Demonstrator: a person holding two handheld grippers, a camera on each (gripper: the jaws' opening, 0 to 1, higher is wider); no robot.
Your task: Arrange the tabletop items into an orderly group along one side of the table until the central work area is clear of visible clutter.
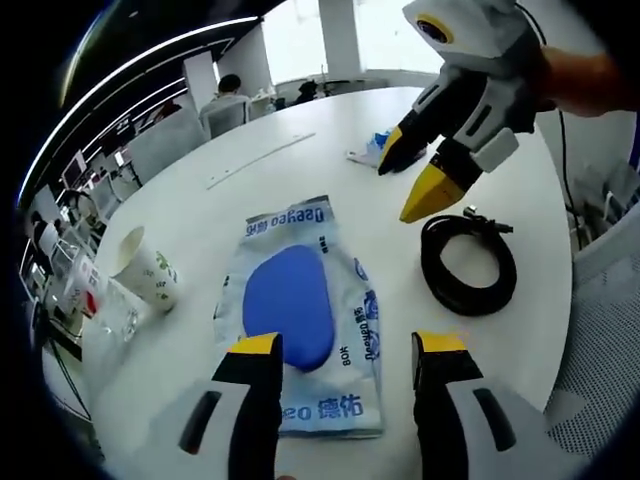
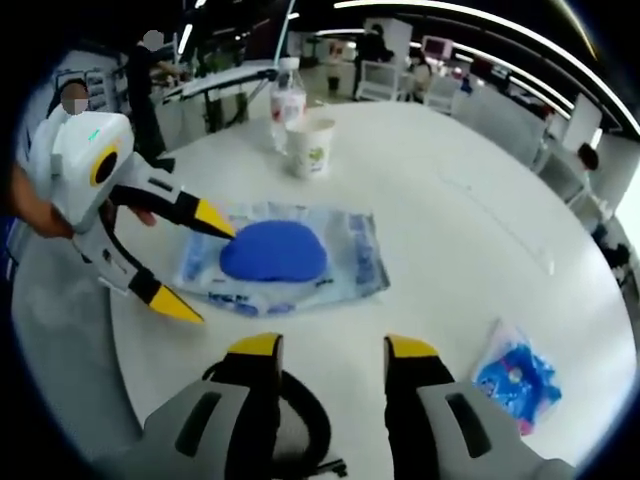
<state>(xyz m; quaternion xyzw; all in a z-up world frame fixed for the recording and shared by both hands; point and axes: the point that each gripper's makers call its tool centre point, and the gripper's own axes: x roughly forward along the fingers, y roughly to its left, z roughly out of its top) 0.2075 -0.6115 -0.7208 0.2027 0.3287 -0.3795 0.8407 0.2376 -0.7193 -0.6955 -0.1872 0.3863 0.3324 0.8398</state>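
Here, wipes pack [image 1: 305, 320]: lay flat mid-table, clear wrapper, blue lid, blue print.
Left gripper [image 1: 345, 352]: jaws apart, holding nothing, straddling the pack's near edge.
Right gripper [image 2: 330, 350]: jaws apart, empty, above a coiled black cable [image 1: 468, 262].
Paper cup [image 1: 148, 268]: upright near the edge, contents unseen; plastic bottle [image 2: 287, 103] beside it.
Small blue packet [image 2: 516, 377]: well apart.
Table [image 1: 300, 170]: round, white.
Room: office, desks, people.

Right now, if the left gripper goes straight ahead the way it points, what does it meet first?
The left gripper, jaws open, would likely meet the wet-wipes pack first, straddling its blue lid. Its height above the pack is unclear.
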